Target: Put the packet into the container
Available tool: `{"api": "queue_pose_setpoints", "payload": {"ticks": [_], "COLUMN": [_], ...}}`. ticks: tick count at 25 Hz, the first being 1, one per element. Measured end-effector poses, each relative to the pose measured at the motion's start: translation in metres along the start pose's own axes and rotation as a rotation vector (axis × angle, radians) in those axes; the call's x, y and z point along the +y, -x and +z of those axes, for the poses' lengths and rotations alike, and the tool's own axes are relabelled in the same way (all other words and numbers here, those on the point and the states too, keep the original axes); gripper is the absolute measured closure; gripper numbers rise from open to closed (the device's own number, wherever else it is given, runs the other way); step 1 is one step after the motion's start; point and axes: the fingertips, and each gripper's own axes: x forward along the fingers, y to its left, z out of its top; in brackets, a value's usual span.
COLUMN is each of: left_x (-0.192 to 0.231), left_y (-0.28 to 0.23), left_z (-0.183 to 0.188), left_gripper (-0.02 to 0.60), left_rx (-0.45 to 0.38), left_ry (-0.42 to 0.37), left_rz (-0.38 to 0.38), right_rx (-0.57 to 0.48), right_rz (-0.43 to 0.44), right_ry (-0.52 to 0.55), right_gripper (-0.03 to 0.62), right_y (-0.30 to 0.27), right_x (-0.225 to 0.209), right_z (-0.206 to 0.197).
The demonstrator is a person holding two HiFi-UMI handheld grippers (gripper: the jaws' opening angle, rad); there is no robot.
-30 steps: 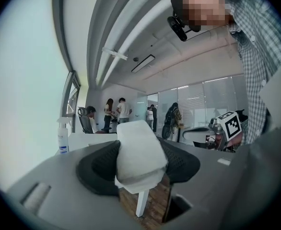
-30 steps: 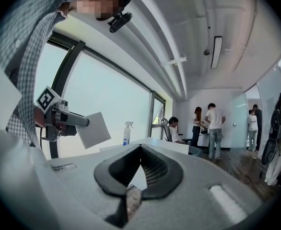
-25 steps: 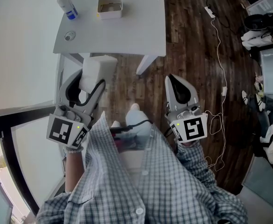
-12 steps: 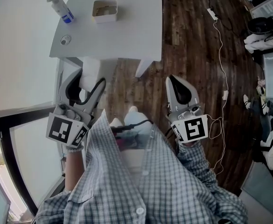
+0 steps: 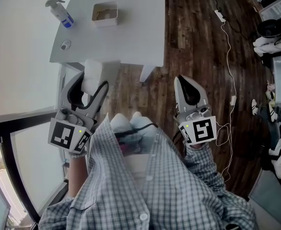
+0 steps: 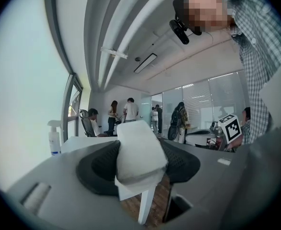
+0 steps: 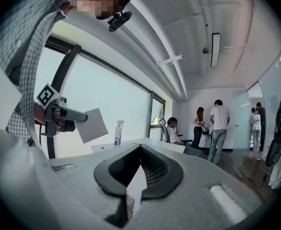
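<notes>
My left gripper [image 5: 87,86] grips the white packet [image 5: 93,71] with its jaws wide, my right gripper [image 5: 187,87] is closed and empty, and with the container [image 5: 105,13] well ahead on the bench [image 5: 131,37], I judge I'm carrying and must next reach over it.

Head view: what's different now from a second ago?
The table, with its container and spray bottle, slid slightly down-left in the picture, and the person's shoes shifted. Nothing was grabbed or dropped: the left gripper still pinches the white packet, and the right gripper stays shut, empty.
</notes>
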Motion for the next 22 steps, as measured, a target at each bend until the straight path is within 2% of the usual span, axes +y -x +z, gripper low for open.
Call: {"api": "queue_pose_setpoints", "payload": {"ticks": [9, 22], "left_x": [0.010, 0.036], "left_y": [0.002, -0.029], "left_z": [-0.004, -0.007], "left_gripper": [0.327, 0.327], "left_rx": [-0.003, 0.007], "left_ry": [0.018, 0.020], "left_rz": [0.035, -0.003], "right_rx": [0.003, 0.034], "right_rz": [0.045, 0.007], "right_ry": [-0.001, -0.011], "right_gripper": [0.595, 0.595], "right_y": [-0.010, -0.032], "right_x": [0.012, 0.004], "right_z": [0.003, -0.008]}}
